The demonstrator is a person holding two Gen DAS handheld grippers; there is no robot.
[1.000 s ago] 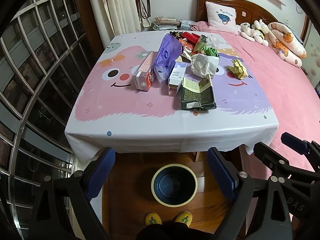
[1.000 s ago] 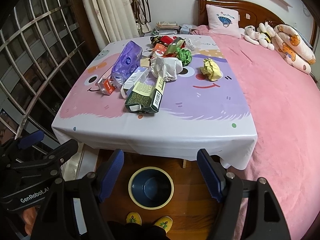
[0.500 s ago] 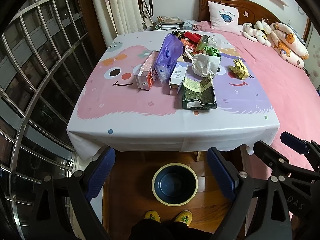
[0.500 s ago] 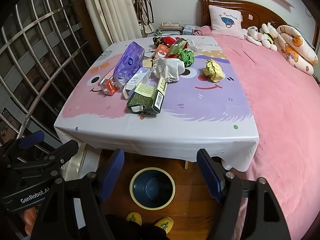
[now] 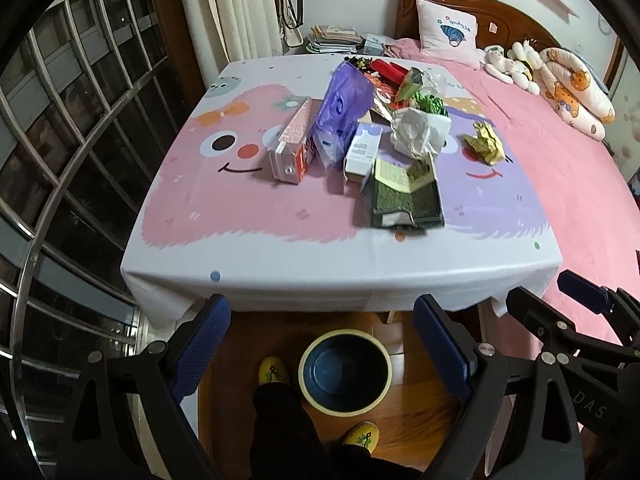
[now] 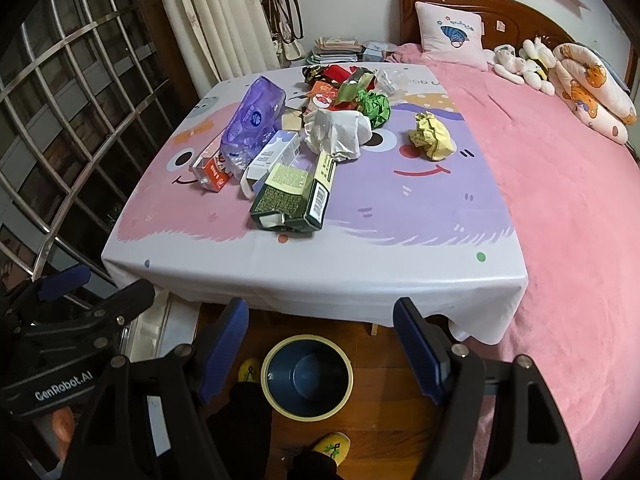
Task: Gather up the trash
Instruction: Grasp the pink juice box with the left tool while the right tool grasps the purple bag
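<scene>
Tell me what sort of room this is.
Most likely a home bedroom: a bed with a wooden headboard, pillow and soft toys sits right beside the table, with curtains along the wall.

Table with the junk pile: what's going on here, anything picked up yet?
Nothing is picked up yet. A person in yellow slippers stands at the near edge of the table with the cartoon-print cloth, holding the left tool and the right tool, both open and empty. Boxes, a purple plastic pack, a dark green carton and crumpled paper all lie on the cloth. The round dark blue bin with a cream rim sits on the floor, looking empty.
</scene>
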